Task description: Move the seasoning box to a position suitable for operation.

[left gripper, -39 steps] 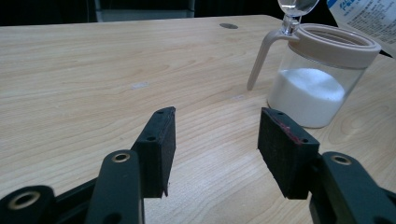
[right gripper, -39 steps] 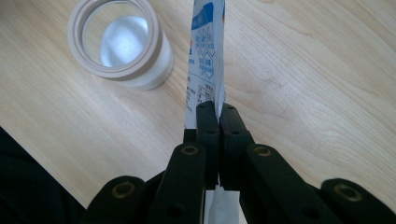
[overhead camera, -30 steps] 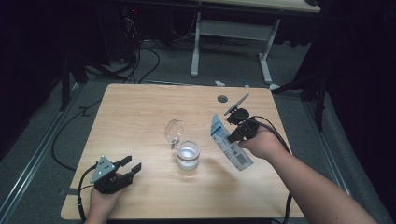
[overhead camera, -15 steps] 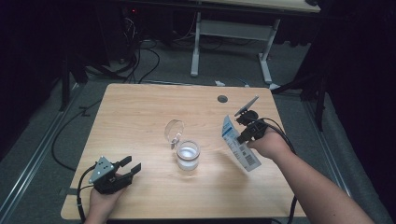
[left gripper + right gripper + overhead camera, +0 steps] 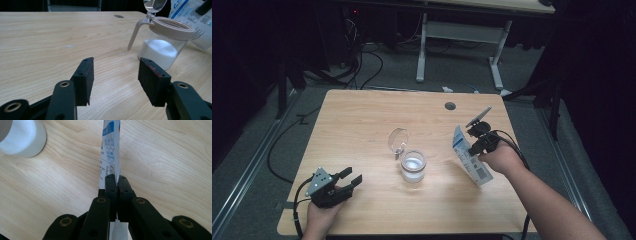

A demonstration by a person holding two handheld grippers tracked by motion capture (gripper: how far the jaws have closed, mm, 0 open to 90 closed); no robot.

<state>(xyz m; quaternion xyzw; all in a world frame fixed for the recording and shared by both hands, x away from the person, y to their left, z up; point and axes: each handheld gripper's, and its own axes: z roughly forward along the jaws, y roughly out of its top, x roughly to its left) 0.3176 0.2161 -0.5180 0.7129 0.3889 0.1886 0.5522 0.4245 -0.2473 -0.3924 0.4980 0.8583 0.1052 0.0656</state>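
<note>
Since the earlier high view, I'm seeing the right gripper (image 5: 473,141) carrying the sachet (image 5: 470,162) down and away from the jar (image 5: 413,166), toward the table's right edge; left gripper (image 5: 348,180) isn't budging.

High view: R jaws are clamping the sachet's upper half, its long axis tilting from top-left to bottom-right, lower corner close to or resting on the table (image 5: 362,130), can't tell which. Jar w/ white powder is standing mid-table, flip lid (image 5: 398,140) open behind it. Jar is lying left of the sachet, nearer the R hand than the L, I'd judge.

Left gripper view: my L gripper (image 5: 113,81) is idling near the tabletop, jaws apart, nothing btwn them; jar (image 5: 163,45) is sitting ahead and to the right, sachet (image 5: 197,22) behind it.

Right gripper view: jaws are pinching together on the sachet (image 5: 110,150), edge-on, running straight away from the gripper (image 5: 116,182); jar rim (image 5: 22,138) is showing at upper left.
</note>
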